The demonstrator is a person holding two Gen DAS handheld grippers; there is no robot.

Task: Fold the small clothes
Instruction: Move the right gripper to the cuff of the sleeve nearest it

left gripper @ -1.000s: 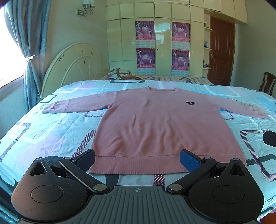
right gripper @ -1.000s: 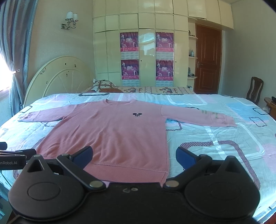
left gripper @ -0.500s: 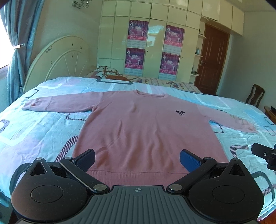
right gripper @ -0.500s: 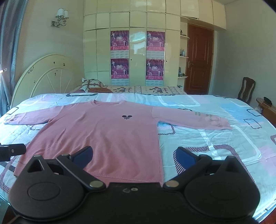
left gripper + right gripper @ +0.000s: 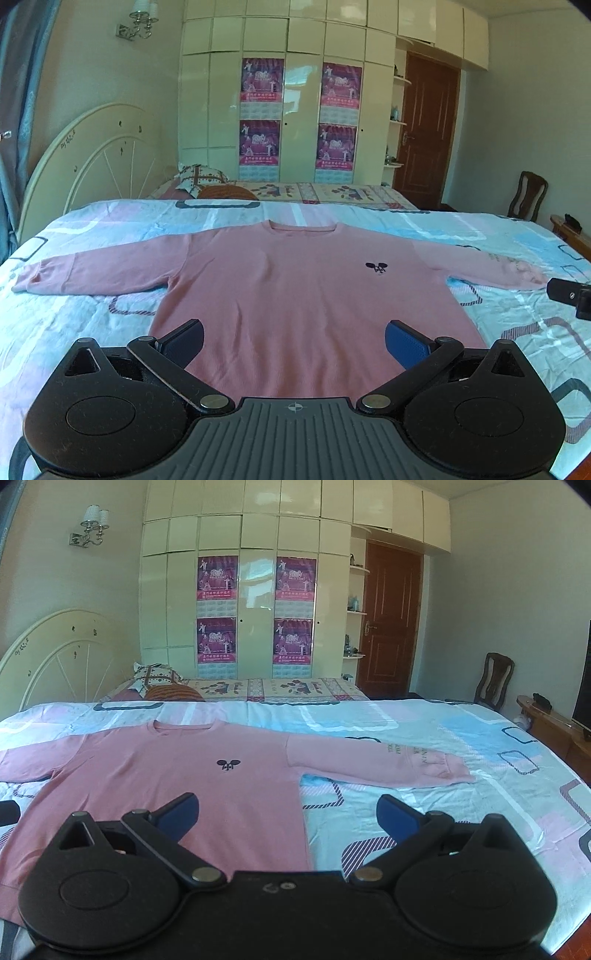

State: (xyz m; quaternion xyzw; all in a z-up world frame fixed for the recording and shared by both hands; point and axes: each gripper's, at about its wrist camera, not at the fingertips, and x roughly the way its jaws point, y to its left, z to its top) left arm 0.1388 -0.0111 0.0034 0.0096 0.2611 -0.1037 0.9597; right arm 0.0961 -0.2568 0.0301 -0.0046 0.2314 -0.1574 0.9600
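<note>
you have a pink jumper (image 5: pixel 295 295) lying flat and face up across the bed (image 5: pixel 74 332), neck toward the far edge, hem toward the near edge where you stand, both sleeves stretched out sideways. your left tongs (image 5: pixel 293 341) hang over the lower body of the jumper with the jaws spread wide and nothing between them; your right tongs (image 5: pixel 288 816) hover over the jumper's right side seam, also spread and empty. nothing is folded yet.

expect the jumper to behave as light, soft knit: it will sag, stretch and drag along the bedspread rather than hold a shape, and a thin pinch may slip off. the better holds look like the thicker parts: the right cuff (image 5: pixel 447 771), the left cuff (image 5: pixel 27 282), the ribbed hem or a shoulder seam. pinch through one layer edge only, lift low, and lay each sleeve across the chest.
</note>
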